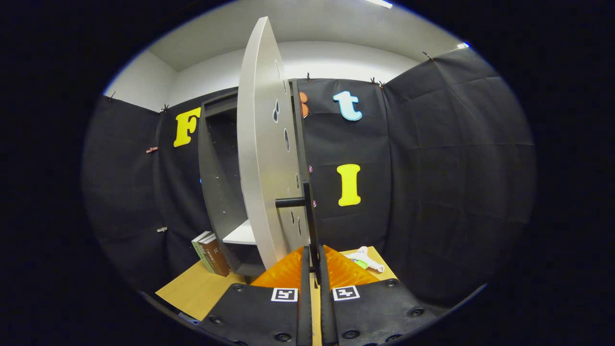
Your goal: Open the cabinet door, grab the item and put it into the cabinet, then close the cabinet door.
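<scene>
**Door half open, tool pinched on the handle — the slip is the danger**

The tool [312, 262] sits low in the centre of the frame, its two fingers drawn close together on the thin dark handle [310, 216] of the cabinet door [262, 158]. Both fingers look to press on the bar's lower end, though the contact itself is narrow and hard to read. The door stands edge-on to us, swung well out from the cabinet [218, 178], whose dark interior and pale shelf [241, 234] show at left of centre.

The item [365, 259], a small white and green thing, lies on the tabletop [197, 288] at lower right of centre, just beyond the right finger and near the door's swing. Two books [211, 254] lean against the cabinet's left side, lower left.

What can go wrong? The grip is on a slim bar near its end: pull off the arc of the hinge and the fingers may slide off the handle, letting the door drift back. Pull too hard and the light cabinet may shift on the tabletop or nudge the books. Swing wider and the door's lower edge could sweep toward the item and knock it away.
</scene>
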